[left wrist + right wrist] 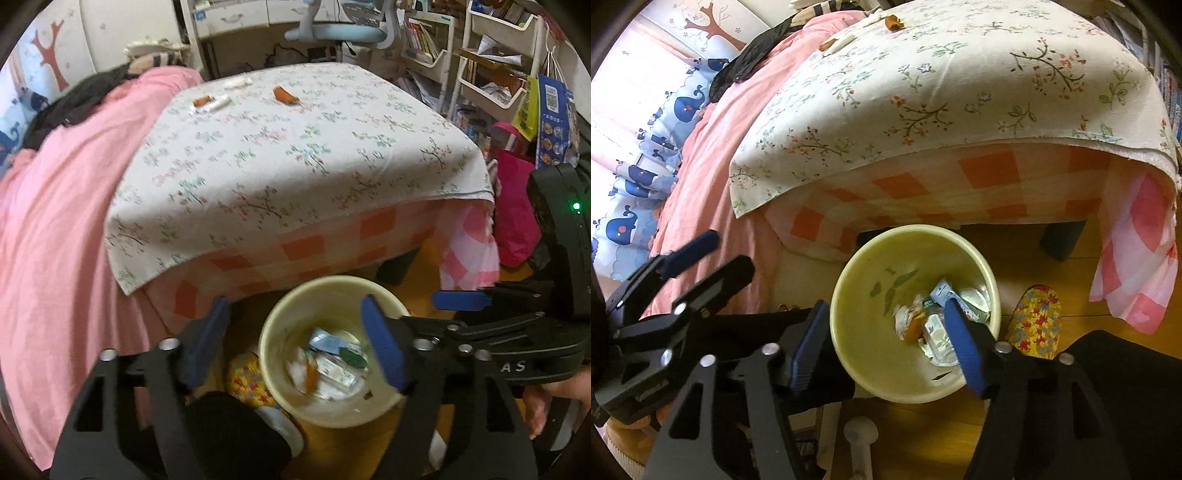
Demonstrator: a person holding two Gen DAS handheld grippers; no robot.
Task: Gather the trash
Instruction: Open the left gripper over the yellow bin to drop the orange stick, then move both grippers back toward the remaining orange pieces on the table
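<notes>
A cream trash bin (267, 334) stands on the floor by the low table (295, 158); inside lie wrappers and a blurred orange scrap (311, 374). My left gripper (295, 314) hangs open over the bin with nothing between its blue pads. My right gripper (882, 310) is also open and empty above the bin (846, 288), whose orange scrap (913, 326) rests among wrappers. At the table's far end lie orange peel (285, 95), a second orange bit (203, 100), a white wrapper (219, 101) and a white tissue (238, 82).
A pink blanket (62, 229) covers the left side. A checked cloth hangs below the floral tablecloth. A patterned slipper (1036, 321) lies on the wooden floor right of the bin. Shelves (491, 62), bags (513, 206) and a desk chair (340, 33) crowd the back right.
</notes>
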